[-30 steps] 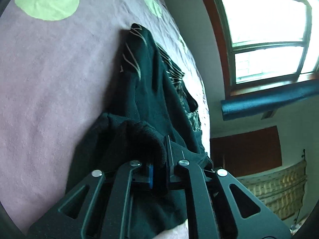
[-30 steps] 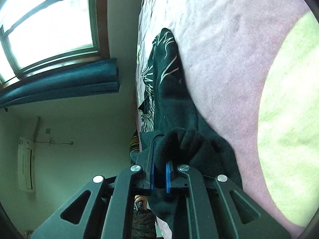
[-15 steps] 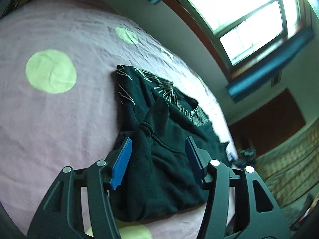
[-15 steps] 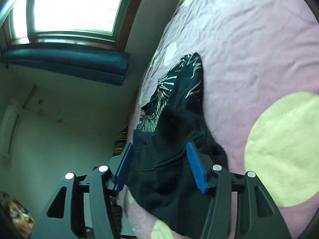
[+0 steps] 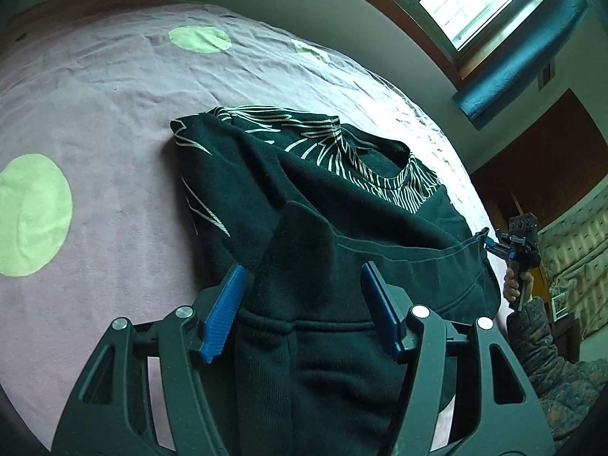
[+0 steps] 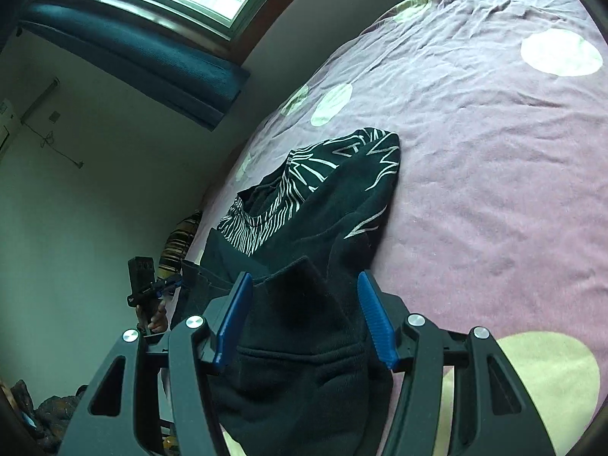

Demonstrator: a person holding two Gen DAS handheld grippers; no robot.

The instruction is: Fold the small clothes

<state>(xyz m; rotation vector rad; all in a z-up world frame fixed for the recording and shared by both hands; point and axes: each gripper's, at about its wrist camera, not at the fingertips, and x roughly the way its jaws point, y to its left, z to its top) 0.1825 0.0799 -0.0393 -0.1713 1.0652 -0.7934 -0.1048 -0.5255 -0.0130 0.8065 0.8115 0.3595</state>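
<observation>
A small black sweatshirt with a white line pattern (image 5: 342,209) lies folded over on the pink bed cover (image 5: 114,114); it also shows in the right wrist view (image 6: 323,205). My left gripper (image 5: 304,304) is open, its blue pads either side of the near hem, not pinching it. My right gripper (image 6: 304,315) is open too, jaws wide astride the garment's other near corner. Each gripper shows small at the garment's far side in the other's view: the right (image 5: 520,243), the left (image 6: 152,285).
The pink cover (image 6: 494,152) carries pale green dots (image 5: 30,212). The bed edge runs beside a wall with a window and rolled blue blind (image 6: 133,49). A patterned quilt (image 5: 570,266) and brown door lie beyond the bed.
Both grippers have opened and let go of the black sweatshirt, which now lies folded on the bed. Both have drawn back and tilted to look across the garment.
</observation>
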